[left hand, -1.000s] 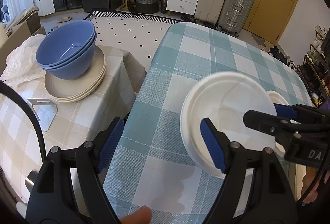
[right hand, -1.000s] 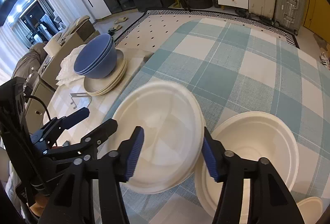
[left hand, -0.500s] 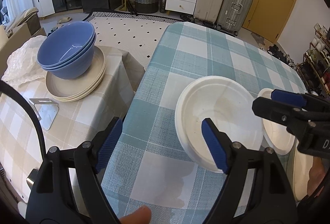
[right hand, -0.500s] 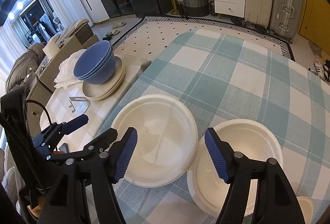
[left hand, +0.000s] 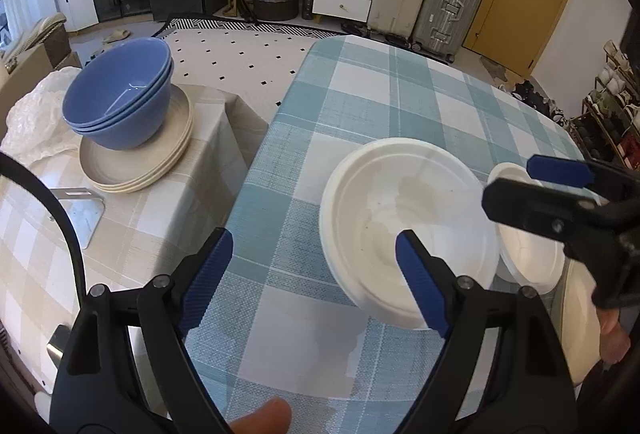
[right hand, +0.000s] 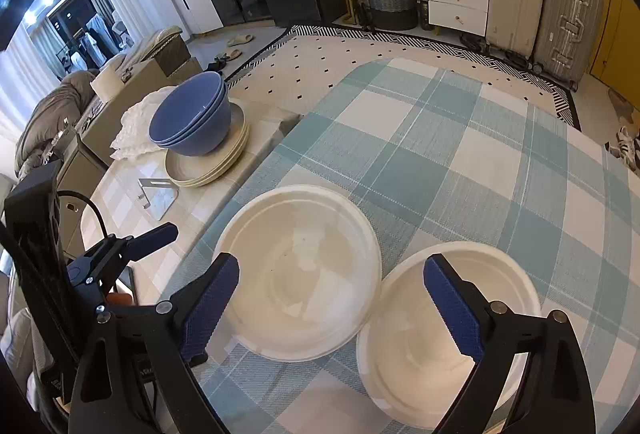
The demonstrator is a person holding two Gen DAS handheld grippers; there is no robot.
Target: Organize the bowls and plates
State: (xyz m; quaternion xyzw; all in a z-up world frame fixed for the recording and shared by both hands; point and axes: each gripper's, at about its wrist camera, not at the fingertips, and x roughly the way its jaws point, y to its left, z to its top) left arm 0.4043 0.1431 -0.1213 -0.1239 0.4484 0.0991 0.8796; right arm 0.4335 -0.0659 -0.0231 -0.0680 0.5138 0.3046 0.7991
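Note:
A white plate stack [left hand: 408,230] [right hand: 300,274] lies on the blue checked table [left hand: 360,94], its edge overlapping a second white plate [right hand: 444,338] [left hand: 528,258] to its right. My left gripper [left hand: 316,286] is open and empty, low over the table's front left. My right gripper [right hand: 336,310] is open and empty, hovering above both white plates; it shows at the right of the left wrist view [left hand: 556,186]. Stacked blue bowls [left hand: 120,102] [right hand: 192,122] sit on beige plates [left hand: 140,166] on the side table.
The beige checked side table [left hand: 60,254] stands left of the blue table, with a metal bracket [left hand: 80,210] and crumpled white plastic [left hand: 32,126]. Another white dish [left hand: 580,318] shows at the far right edge. Suitcases and drawers stand beyond.
My right gripper opened wide and let go of the white plate stack, which now lies flat on the table. The right gripper rose and drew back. The left gripper barely moved.

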